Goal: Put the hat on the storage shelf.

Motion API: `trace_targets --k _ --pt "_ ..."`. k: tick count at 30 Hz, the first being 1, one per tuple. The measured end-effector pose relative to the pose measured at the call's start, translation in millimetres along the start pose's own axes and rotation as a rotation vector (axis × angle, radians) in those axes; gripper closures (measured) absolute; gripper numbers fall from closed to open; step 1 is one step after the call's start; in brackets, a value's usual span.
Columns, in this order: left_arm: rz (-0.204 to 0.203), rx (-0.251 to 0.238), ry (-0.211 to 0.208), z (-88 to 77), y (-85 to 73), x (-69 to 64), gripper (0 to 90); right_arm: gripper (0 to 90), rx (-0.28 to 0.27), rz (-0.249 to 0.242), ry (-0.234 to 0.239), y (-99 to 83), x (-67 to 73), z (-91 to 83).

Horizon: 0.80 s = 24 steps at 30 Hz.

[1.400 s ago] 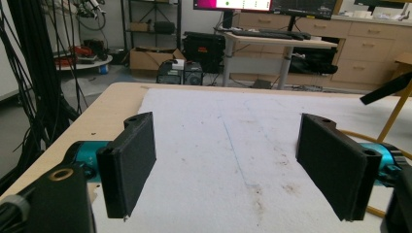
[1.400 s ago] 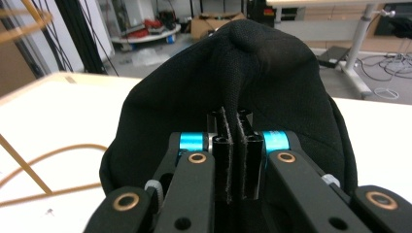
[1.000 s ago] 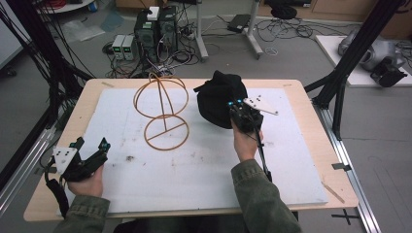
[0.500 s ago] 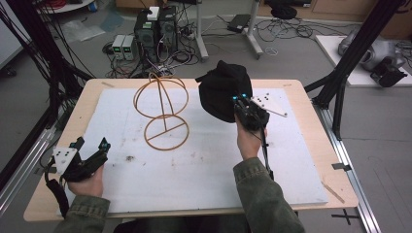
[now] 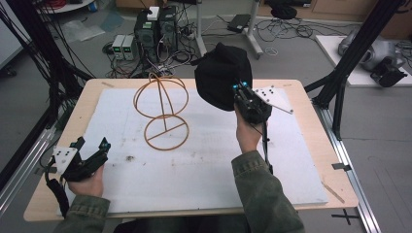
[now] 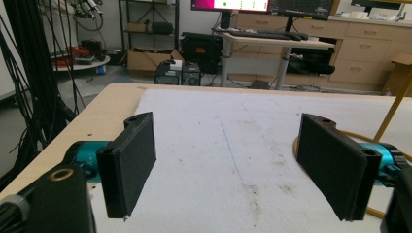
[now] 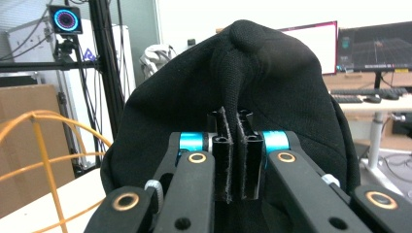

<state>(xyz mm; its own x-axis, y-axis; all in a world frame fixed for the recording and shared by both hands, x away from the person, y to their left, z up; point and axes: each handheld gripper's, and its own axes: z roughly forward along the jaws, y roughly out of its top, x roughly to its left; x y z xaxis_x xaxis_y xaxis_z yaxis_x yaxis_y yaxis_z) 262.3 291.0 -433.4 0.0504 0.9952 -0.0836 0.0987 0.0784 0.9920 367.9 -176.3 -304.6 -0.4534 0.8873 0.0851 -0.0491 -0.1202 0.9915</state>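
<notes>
From the high view, the right gripper (image 5: 241, 91) has lifted the black fabric hat (image 5: 221, 80) off the white mat (image 5: 204, 165) near the table's far edge since a second ago, so it now hangs free, likely bound for the orange wire stand (image 5: 162, 112). The left gripper (image 5: 92, 158) rests near the front left corner.

The left gripper view shows its jaws wide apart, nothing between.

The right gripper view reveals what the high view hides: jaws pinched tight on a fold of the hat.
</notes>
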Motion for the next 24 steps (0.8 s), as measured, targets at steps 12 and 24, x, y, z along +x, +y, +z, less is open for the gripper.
trace_targets --k 12,24 --pt "-0.002 0.001 -0.004 -0.1 0.0 0.2 22.6 87.4 -0.068 0.011 0.067 14.6 9.9 4.0" --pt "-0.006 0.0 -0.004 -0.2 0.2 1.4 22.6 87.4 -0.075 0.02 0.169 18.7 36.2 14.4"
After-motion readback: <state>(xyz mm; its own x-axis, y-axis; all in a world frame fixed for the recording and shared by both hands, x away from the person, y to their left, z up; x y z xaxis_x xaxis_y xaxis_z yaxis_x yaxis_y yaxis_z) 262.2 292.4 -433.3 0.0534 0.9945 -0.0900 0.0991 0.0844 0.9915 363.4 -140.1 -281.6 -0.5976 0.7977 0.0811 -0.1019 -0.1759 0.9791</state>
